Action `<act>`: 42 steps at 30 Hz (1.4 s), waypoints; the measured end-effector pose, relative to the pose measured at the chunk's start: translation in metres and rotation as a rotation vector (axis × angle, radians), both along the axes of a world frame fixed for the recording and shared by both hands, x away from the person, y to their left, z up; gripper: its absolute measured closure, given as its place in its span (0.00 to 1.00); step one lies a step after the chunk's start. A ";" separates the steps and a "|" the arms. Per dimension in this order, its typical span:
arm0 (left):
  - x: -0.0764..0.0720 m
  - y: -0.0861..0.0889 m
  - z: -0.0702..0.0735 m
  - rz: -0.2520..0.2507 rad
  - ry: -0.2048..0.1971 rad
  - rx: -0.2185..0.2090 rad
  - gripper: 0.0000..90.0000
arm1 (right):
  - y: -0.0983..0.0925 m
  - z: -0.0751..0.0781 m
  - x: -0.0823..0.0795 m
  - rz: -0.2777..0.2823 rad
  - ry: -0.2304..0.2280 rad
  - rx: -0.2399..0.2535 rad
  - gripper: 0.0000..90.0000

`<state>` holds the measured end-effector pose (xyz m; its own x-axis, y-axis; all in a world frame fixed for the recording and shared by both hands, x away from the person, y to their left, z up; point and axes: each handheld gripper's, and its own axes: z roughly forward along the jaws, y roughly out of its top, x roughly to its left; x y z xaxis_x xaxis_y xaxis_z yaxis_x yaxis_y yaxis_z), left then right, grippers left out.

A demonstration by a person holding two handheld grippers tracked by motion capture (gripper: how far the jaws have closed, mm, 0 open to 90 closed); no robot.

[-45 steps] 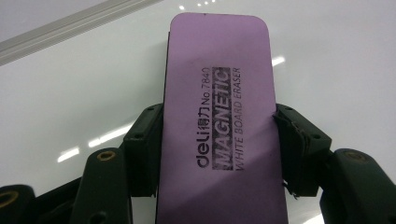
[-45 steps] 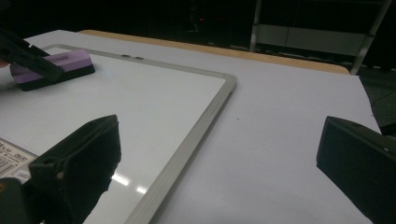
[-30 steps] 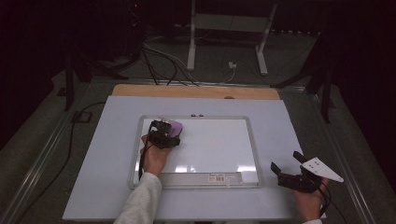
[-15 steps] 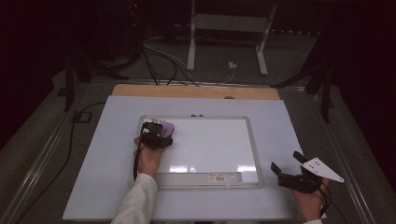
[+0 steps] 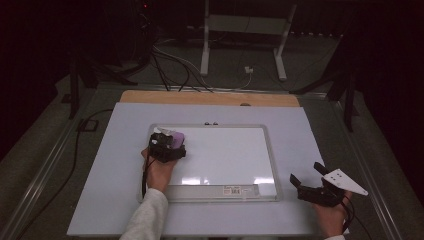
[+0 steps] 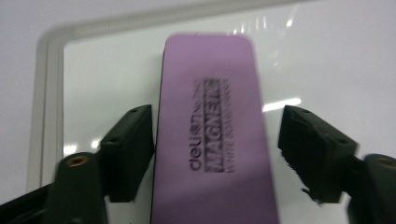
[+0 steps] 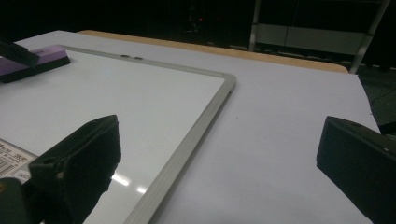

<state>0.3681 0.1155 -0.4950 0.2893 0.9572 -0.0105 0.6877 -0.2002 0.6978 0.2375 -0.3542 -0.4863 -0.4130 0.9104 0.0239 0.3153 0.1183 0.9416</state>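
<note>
A purple whiteboard eraser [image 6: 210, 140] with printed lettering lies flat on the whiteboard [image 6: 327, 56], near its top-left corner. My left gripper [image 6: 217, 121] straddles it. Its jaws have just been opening: the left one still lies against the eraser's side, while a gap of bare board separates the right one from it. In the high view the eraser [image 5: 176, 137] pokes out beyond the left gripper [image 5: 167, 145]. My right gripper [image 5: 307, 177] rests open and empty on the table right of the board. The right gripper view shows the eraser [image 7: 32, 60] far off at the left.
The whiteboard [image 5: 225, 155] lies on a white table top [image 5: 310, 135] with a wooden strip [image 5: 210, 98] along the far edge. A barcode label [image 5: 232, 190] sits on the board's near frame. Cables and stand legs lie on the floor beyond.
The left gripper slid a little to the left with the eraser, toward the board's left edge. The right gripper has stayed where it was.
</note>
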 end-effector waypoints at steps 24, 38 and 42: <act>-0.005 0.008 0.001 -0.068 -0.029 0.108 0.42 | 0.000 0.001 -0.001 0.000 -0.005 0.000 0.00; -0.002 0.024 0.002 0.025 -0.023 0.070 0.71 | -0.001 0.001 -0.001 -0.002 -0.007 0.002 0.00; 0.002 0.029 0.002 0.070 -0.025 0.062 0.71 | -0.001 0.001 -0.001 -0.002 -0.006 0.002 0.00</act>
<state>0.3696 0.1441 -0.4930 0.2211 0.9737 0.0557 0.6837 -0.1955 0.7031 0.2369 -0.3549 -0.4857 -0.4114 0.9112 0.0236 0.3102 0.1156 0.9436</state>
